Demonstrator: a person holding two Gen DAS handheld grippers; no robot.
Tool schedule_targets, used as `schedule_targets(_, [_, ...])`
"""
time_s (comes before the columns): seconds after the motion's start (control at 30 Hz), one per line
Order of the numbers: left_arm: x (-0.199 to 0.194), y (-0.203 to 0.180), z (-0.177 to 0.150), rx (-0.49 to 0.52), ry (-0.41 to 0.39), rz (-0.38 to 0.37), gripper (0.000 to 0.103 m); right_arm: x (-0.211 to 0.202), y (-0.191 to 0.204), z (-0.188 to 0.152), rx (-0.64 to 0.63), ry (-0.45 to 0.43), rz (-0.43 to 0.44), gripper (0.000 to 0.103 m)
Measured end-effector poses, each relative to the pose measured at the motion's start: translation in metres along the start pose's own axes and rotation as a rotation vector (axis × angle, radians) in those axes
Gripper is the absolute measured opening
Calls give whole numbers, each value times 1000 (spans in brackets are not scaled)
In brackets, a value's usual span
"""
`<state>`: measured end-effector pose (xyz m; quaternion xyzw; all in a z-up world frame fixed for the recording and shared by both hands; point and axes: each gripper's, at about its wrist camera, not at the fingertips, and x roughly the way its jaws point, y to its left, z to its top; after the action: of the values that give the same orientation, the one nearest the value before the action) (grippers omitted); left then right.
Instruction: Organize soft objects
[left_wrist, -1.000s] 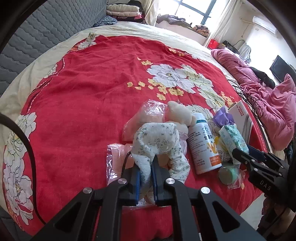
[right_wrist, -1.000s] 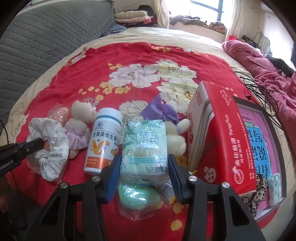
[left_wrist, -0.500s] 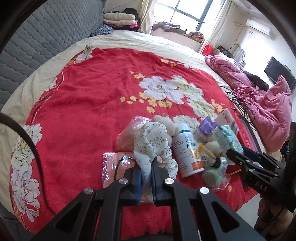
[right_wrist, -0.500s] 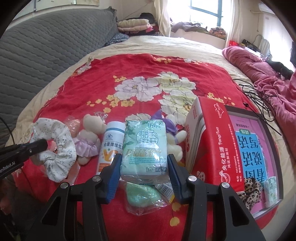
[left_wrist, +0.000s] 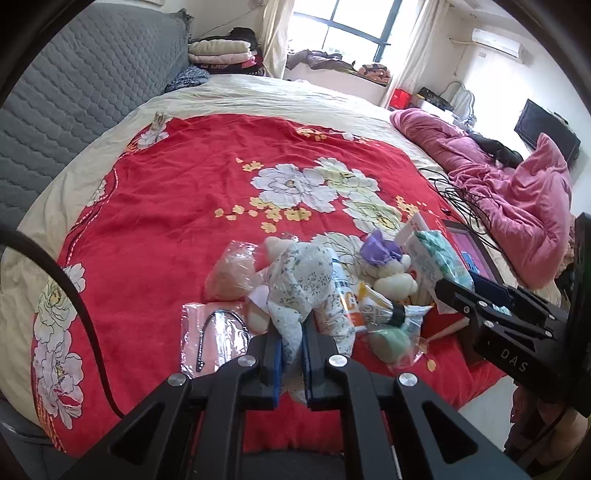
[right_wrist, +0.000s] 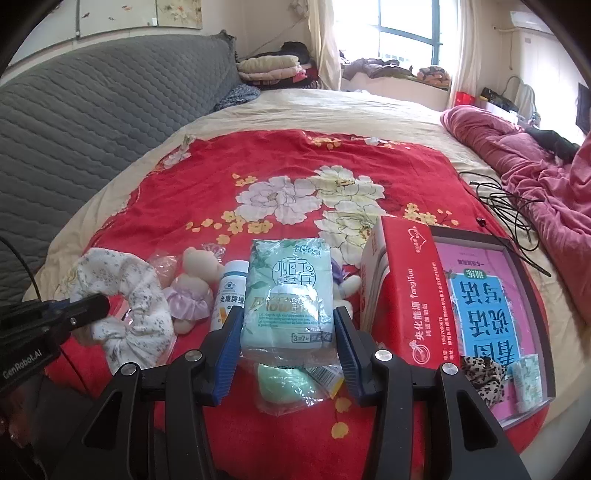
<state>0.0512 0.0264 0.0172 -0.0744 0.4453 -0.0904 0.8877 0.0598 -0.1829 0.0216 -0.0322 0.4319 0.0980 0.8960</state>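
Left gripper (left_wrist: 291, 341): clenched on the white floral scrunchie (left_wrist: 303, 284), pads pinching a fold of the fabric. The scrunchie's loop runs forward from the fingertips, long axis along the fingers, raised over the red floral blanket (left_wrist: 155, 206). A clear pink packet with a dark hairband (left_wrist: 212, 334) lies just left of the fingertips; only the left wrist view shows it plainly.

Ahead of the left fingertips: a cream teddy bear (right_wrist: 197, 280) in a lilac skirt, then a white supplement bottle (right_wrist: 231, 299), both lying on the blanket. The scrunchie hides most of both in the left wrist view.

Right gripper (right_wrist: 288, 347): grasping a pale green wipes packet (right_wrist: 286, 299) by its two sides. The packet stands on end, long axis forward from the fingers, printed face toward the camera. Beneath it lies a green item in clear wrap (right_wrist: 286, 384).

Right of the right gripper: a red carton (right_wrist: 406, 295) leaning on an open tray (right_wrist: 532, 295) lined with a pink sheet. A leopard-print item (right_wrist: 482, 376) inside shows in the right wrist view only
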Motion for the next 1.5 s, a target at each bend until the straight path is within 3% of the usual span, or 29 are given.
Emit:
schedule_targets(0.63, [-34,-52,2,81,-36,14,9,-54,-23,1,26,-68,-12,50])
schedule_targets(0.97, [-39,-92,10,133,-46,-23,9,-77,-50,-2,69,-92,-39,50])
schedule_targets(1.5, [-16,-171,13,229,-4,-106,9,-103,-120,-18,173,-116,-138,50])
